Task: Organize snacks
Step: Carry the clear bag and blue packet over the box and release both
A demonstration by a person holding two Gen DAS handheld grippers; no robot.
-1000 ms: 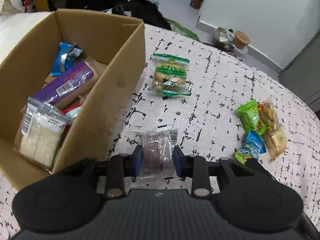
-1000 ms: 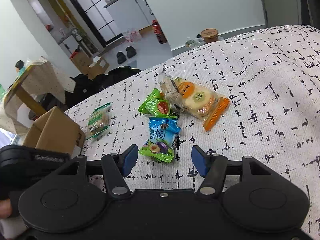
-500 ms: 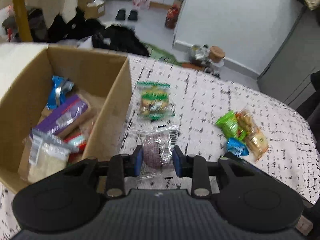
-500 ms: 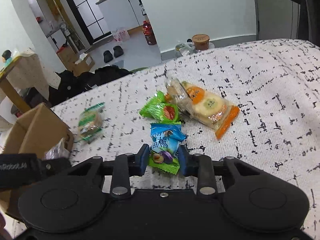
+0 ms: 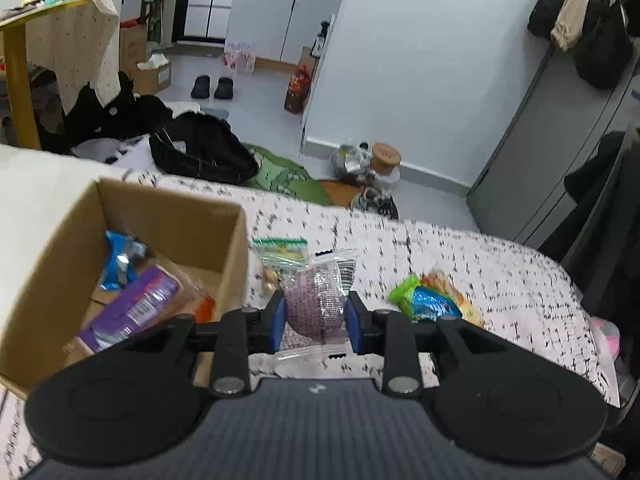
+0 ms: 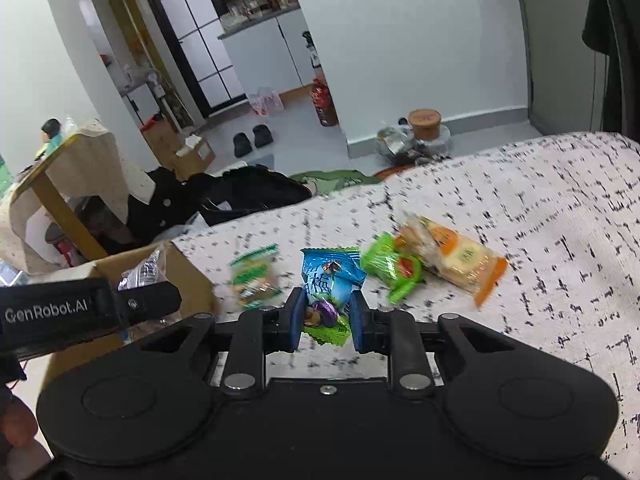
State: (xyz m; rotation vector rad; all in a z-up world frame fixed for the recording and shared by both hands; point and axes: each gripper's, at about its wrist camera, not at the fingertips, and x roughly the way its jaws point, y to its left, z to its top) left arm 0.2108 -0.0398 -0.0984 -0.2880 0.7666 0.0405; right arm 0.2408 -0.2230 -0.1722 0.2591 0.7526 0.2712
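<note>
box (image 5: 236, 240) at table's (image 5: 500, 276) left, loose snack packets (image 6: 452, 256) on it to the right

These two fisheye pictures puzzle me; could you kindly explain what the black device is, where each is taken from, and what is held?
There is no robot: a person holds a two-finger gripper in each hand, each carrying a forward-looking camera. In its own view, the left gripper is shut on a clear packet with a purple snack, beside the cardboard box that holds other snacks. The right gripper has just been closing and now pinches a blue packet. On the speckled cloth lie a green packet, an orange-edged biscuit pack and a green-striped packet.
</note>
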